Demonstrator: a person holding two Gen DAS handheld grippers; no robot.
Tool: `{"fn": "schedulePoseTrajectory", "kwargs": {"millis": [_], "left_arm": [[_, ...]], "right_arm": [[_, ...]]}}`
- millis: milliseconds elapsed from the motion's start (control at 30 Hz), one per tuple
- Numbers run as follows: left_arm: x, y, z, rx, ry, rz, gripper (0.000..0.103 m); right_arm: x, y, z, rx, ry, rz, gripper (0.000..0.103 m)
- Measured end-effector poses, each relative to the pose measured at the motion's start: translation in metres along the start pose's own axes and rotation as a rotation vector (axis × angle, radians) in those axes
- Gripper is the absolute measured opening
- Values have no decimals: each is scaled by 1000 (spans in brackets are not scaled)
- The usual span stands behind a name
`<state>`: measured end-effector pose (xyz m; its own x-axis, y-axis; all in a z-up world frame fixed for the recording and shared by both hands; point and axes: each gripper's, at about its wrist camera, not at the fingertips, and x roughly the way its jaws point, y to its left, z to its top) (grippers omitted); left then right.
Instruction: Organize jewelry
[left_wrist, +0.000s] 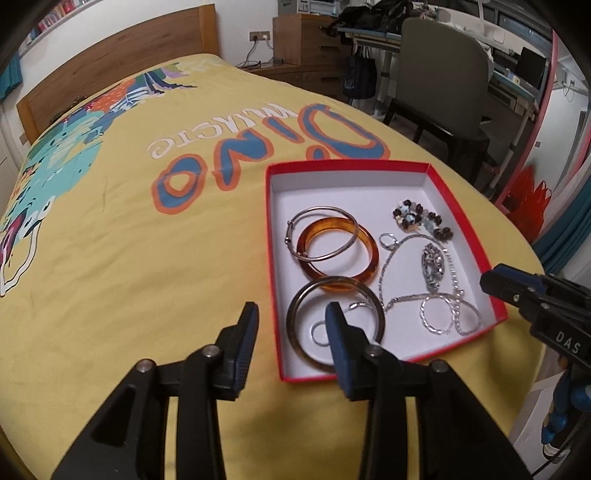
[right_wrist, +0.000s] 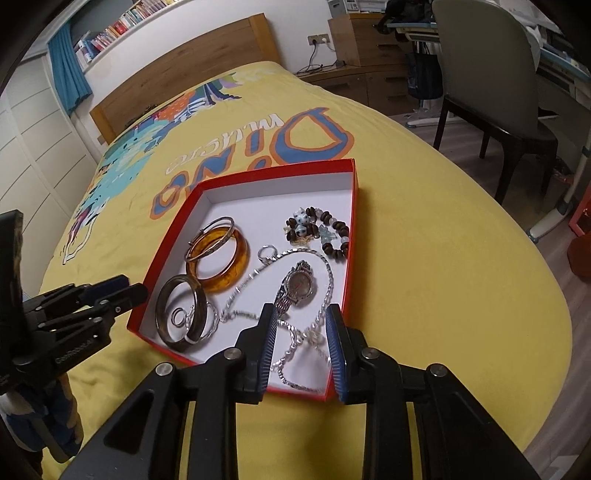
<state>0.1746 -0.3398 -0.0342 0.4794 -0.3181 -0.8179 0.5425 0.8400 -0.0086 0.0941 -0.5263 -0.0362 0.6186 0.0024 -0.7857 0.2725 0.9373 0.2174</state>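
Observation:
A red box with a white inside lies on a yellow bedspread. It holds a silver bangle, an amber bangle, a dark grey bangle, a watch, a beaded bracelet and silver chains. My left gripper is open, straddling the box's left wall by the dark bangle and gripping nothing. My right gripper is open over the near right corner, with chain lying below its fingers.
The bedspread carries a large printed dinosaur and lettering, with a wooden headboard at the far end. A grey chair and a desk stand to the right of the bed. A small ring lies mid-box.

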Motion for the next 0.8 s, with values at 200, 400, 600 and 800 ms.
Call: {"fn": "schedulePoseTrajectory", "kwargs": {"millis": [200,400,600,800], "left_arm": [[-30,10,-13,-25,-28,10,42],[-65,23,-35,-58,-54,28,43],[-93,43,-67,-107,-57,59,56],[-117,58,-100,-117,-58,97,64]], "right_arm": [[-24,14,-7,7,-36,-2,35],[-50,48,-21,-30,-69,4,48],[-71,85,-46,-33,-86,16,68],[-88,114,-74,-38,-99,-13,93]]}}
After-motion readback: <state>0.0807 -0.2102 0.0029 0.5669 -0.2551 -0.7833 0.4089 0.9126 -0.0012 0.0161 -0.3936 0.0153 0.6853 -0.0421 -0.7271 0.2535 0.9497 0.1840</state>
